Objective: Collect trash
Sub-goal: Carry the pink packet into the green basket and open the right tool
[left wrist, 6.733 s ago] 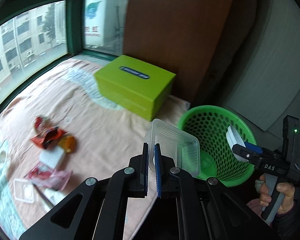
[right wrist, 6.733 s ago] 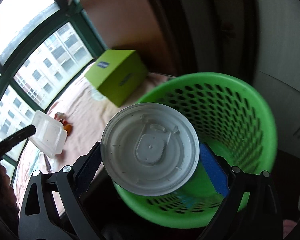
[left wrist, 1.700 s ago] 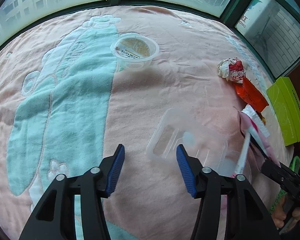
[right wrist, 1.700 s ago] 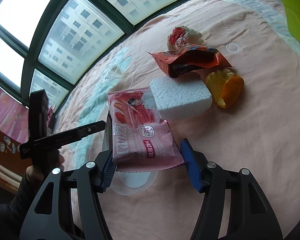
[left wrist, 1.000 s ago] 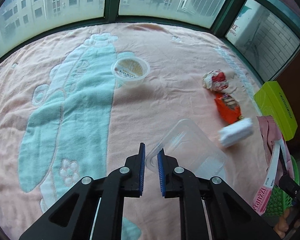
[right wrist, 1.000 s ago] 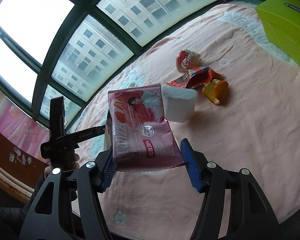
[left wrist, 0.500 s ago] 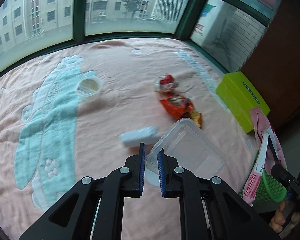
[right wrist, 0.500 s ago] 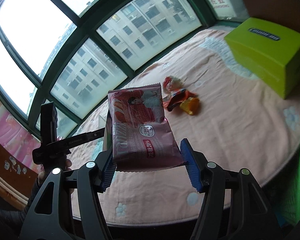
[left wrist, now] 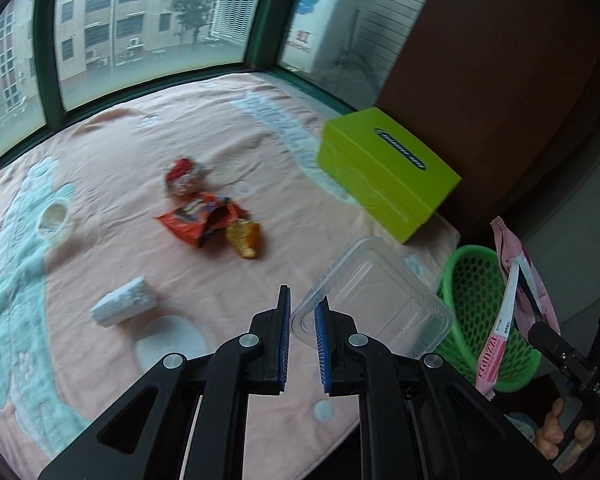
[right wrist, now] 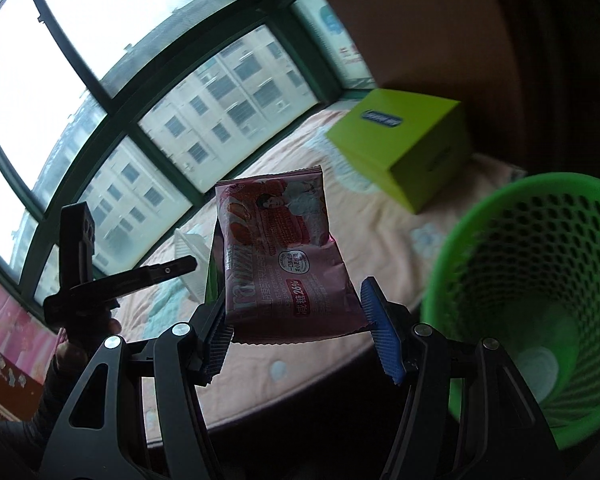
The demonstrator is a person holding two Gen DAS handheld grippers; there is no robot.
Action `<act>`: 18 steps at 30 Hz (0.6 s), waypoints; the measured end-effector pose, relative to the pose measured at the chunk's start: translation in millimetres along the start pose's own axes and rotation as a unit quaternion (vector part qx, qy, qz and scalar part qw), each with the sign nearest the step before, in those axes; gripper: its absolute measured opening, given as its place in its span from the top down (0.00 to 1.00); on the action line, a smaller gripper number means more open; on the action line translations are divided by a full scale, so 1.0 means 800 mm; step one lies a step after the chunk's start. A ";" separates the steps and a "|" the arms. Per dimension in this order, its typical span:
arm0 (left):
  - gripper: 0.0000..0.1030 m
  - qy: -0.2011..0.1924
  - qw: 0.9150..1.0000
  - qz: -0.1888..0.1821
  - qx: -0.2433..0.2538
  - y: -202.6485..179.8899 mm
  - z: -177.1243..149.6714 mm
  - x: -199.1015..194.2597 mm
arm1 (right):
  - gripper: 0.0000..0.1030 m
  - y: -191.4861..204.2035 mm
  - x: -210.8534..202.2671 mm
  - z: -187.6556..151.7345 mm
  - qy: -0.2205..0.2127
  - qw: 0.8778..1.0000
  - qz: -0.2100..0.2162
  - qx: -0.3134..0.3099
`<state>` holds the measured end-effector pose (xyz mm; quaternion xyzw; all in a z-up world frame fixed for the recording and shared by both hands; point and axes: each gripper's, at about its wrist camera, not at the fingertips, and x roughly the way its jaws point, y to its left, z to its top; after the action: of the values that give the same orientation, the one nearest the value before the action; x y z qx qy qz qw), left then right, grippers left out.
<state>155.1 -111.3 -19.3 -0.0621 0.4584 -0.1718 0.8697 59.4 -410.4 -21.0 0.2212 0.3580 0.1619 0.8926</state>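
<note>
**Both claws loaded, bin right there**

The left gripper point(left wrist: 302, 344) pinches the near-left edge of a clear plastic container point(left wrist: 374, 304) between its blue pads, holding it up over the near right part of the pink blanket point(left wrist: 112, 168). The right gripper point(right wrist: 300, 330) clamps a pink snack wrapper point(right wrist: 284, 252) across its width, the pack standing upright between the fingers; in the left view the same wrapper point(left wrist: 508, 312) hangs over the green mesh basket point(left wrist: 480, 304). From the right wrist, the basket point(right wrist: 540, 280) sits to the right and lower down, off the blanket's edge, with something pale at its bottom.

Trash lying on the blanket: a crumpled red-and-white wrapper point(left wrist: 184, 176) far centre, an orange chip bag point(left wrist: 200, 220) just in front of it, a piece of orange peel point(left wrist: 244, 238) touching the bag's right side, a white foam block point(left wrist: 124, 306) nearer on the left, a round clear lid point(left wrist: 170, 342) just beside it, and a small plastic cup point(left wrist: 54, 218) far left. A lime-green box point(left wrist: 388, 172) stands on the far right by the brown wall.
</note>
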 end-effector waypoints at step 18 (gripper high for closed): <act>0.89 0.026 0.994 -0.043 0.098 -0.155 0.024 0.053 | 0.29 -0.131 -0.080 -0.019 -0.034 0.984 -0.163 0.059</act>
<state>162.6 -243.3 -8.1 0.0087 0.4586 -0.2544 0.8514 17.6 -523.6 -48.0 0.2174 0.3675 -0.0149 0.9042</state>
